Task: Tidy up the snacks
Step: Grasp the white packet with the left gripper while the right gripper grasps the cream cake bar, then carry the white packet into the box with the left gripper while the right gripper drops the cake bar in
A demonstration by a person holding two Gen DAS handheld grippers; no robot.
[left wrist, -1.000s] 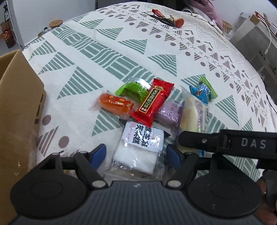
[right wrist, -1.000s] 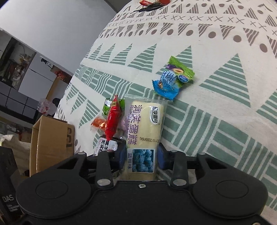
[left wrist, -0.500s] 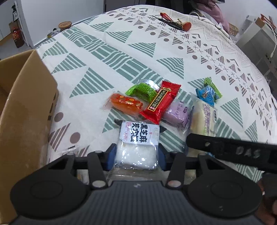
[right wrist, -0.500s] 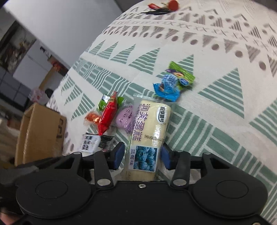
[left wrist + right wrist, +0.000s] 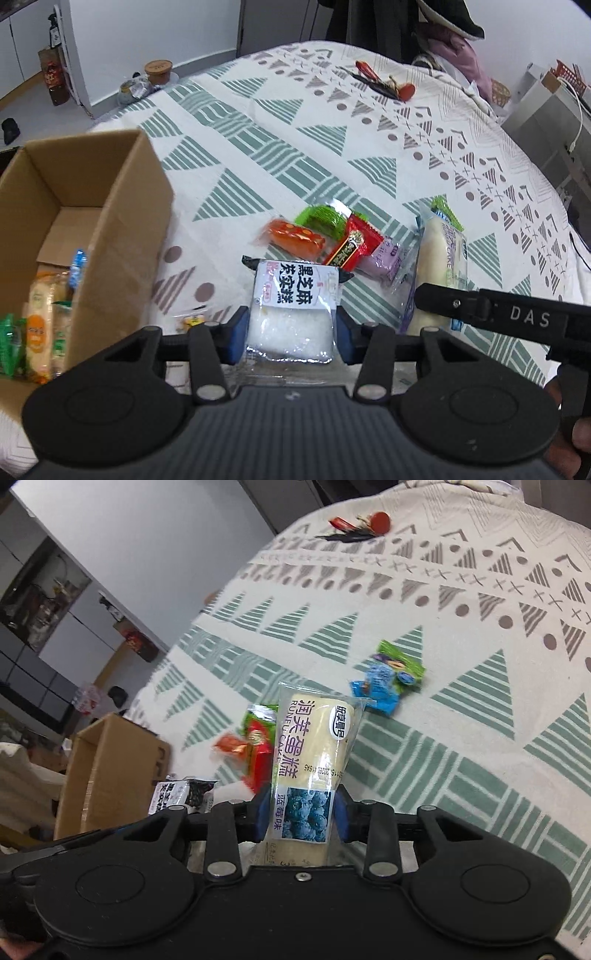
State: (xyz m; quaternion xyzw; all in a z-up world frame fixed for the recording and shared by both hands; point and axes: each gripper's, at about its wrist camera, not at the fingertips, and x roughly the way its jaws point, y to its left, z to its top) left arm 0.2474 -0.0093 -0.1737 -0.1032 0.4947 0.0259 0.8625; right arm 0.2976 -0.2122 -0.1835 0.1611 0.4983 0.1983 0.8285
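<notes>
Left wrist: fingers [image 5: 291, 334] clamp white packet [image 5: 291, 314], lower edge hidden; right fingers [image 5: 301, 812] pinch cake roll [image 5: 308, 764].

Even, soft daylight is filling both my views, bright without harsh shadows. My fisheye lenses are bending the patterned tablecloth [image 5: 332, 155] into a dome and curving the walls at the edges. Glare is glinting off the clear wrapper of the sesame snack pack [image 5: 293, 314]. In my right view, motion blur is smearing the blue candy packet [image 5: 388, 681] and the cardboard box [image 5: 110, 771]; the blueberry cake pack [image 5: 310, 771] is staying sharp.
</notes>
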